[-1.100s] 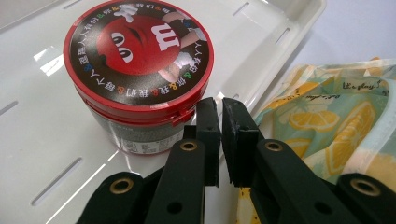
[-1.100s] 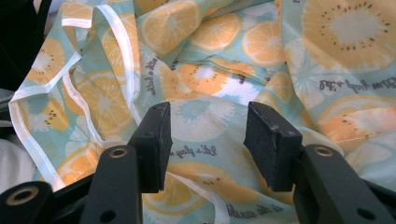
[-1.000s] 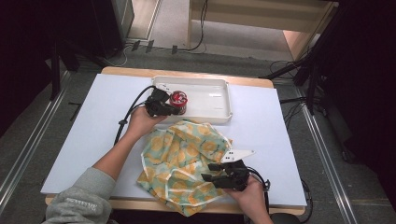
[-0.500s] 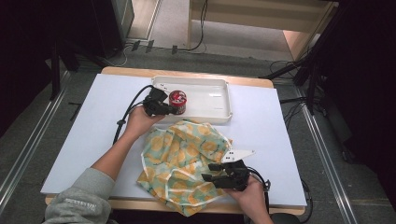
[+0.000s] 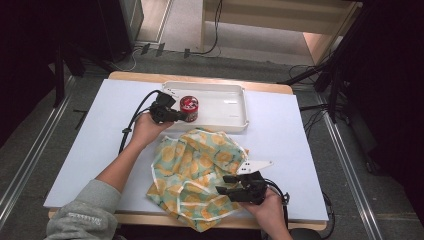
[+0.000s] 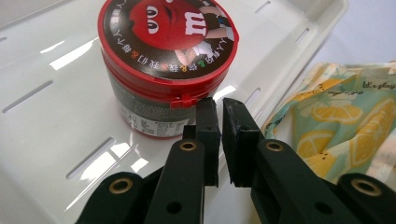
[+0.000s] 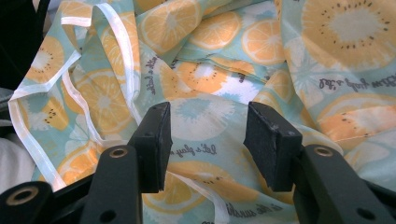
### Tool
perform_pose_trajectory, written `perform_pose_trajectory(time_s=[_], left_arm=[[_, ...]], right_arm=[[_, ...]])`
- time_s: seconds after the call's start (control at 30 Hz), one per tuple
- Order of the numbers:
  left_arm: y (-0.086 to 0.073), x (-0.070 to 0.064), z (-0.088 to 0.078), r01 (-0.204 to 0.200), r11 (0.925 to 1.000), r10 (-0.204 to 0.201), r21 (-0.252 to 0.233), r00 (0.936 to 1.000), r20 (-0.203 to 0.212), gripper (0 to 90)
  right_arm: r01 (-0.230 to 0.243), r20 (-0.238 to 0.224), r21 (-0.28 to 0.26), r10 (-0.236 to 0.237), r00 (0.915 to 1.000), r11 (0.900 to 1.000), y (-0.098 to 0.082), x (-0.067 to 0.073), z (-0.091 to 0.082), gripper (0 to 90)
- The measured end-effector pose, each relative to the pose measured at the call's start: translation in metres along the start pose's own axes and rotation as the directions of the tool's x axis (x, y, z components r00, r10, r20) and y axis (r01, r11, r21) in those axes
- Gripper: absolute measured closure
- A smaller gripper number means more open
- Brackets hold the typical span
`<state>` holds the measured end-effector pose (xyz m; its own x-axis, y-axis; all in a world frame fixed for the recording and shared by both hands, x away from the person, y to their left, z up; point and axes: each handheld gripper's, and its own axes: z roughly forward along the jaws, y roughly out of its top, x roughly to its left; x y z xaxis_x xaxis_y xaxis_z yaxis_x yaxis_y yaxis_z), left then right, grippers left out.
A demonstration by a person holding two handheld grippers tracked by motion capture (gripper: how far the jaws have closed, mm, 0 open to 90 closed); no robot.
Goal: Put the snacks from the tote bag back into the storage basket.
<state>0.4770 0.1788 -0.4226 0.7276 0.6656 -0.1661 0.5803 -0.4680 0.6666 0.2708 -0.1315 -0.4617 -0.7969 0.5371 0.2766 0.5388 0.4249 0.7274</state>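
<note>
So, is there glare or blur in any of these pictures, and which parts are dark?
Left gripper view: bright glare streaks on the white tray, and the nearest parts of the jaws look soft, while the can is sharp. Right gripper view: even light on the cloth, far edge slightly soft. High view: the table is well lit, the floor around it falls into deep shadow.

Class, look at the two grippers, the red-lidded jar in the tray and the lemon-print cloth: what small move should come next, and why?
Probably lowering the right gripper and closing it on the lemon-print cloth. Its jaws stand open just above the fabric, gripping nothing, while the left gripper is shut beside the jar standing in the tray.
</note>
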Motion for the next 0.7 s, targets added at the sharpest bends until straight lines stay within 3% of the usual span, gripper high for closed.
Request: perform_pose_trajectory(time_s=[0.3, 0.7], left_arm=[[-0.0005, 0.003, -0.0034, 0.023, 0.9997, -0.023, -0.006, 0.9997, -0.001, 85.8], [0.0035, -0.0005, -0.0032, 0.007, 0.9999, -0.007, -0.007, 0.9999, -0.009, 85.8]], right_arm=[[0.0, 0.0, 0.001, 0.0, 1.0, 1.0, 0.0, 0.0002, 0.0002, 51.8], [0.003, -0.001, 0.001, -0.003, 1.0, 1.0, 0.0, 0.0, 0.0008, 51.8]])
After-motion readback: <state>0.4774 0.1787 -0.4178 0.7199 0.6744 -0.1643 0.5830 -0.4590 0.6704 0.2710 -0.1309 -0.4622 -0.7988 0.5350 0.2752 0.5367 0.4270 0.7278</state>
